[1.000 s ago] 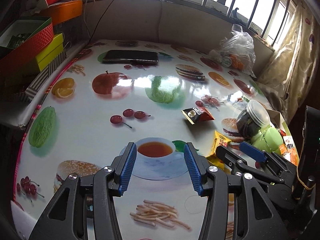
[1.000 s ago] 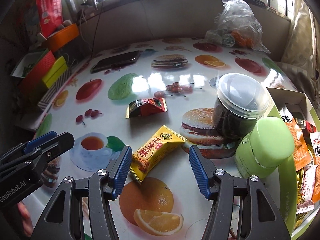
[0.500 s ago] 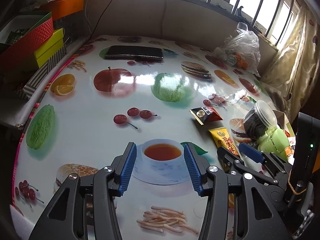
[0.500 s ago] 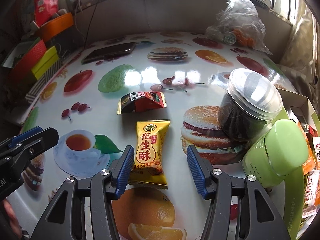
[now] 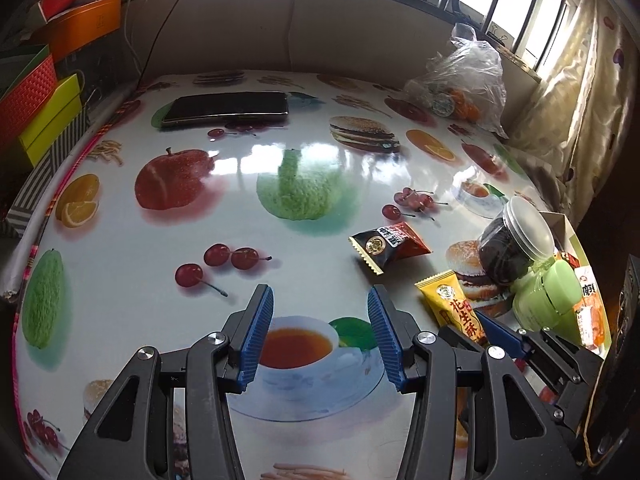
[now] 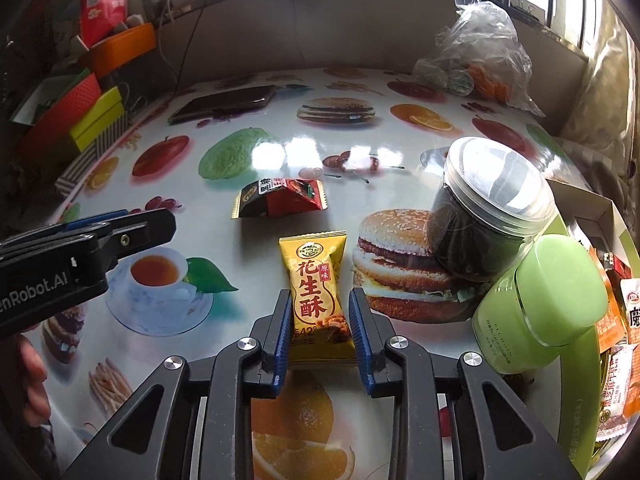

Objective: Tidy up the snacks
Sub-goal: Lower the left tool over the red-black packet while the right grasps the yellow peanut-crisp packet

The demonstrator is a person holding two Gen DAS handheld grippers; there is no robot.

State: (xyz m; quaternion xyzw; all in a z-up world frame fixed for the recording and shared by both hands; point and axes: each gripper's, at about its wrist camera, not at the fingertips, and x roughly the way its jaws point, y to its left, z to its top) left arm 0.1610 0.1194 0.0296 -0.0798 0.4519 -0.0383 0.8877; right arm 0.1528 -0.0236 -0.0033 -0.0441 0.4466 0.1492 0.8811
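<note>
A yellow snack packet (image 6: 316, 300) lies lengthwise on the fruit-print tablecloth (image 6: 280, 152). My right gripper (image 6: 320, 294) is closing on it, and both blue pads touch the packet's long sides near its lower half. The left wrist view shows the same yellow packet (image 5: 456, 312) at the right. A red-and-black snack packet (image 6: 280, 200) lies just beyond it, loose on the cloth. My left gripper (image 5: 320, 292) hovers open over a printed teacup with nothing between its fingers.
A clear jar of dark contents (image 6: 488, 220) leans on a green bottle (image 6: 548, 300) at the right, beside a box of snack packets (image 6: 616, 320). A phone (image 5: 228, 108) and a plastic bag (image 5: 460, 88) lie at the back. Coloured boxes (image 5: 40, 120) line the left edge.
The right jaws have narrowed from wide apart to touching the yellow packet, which turned from slanted to lengthwise between them. The left gripper has drifted slightly and stays open.
</note>
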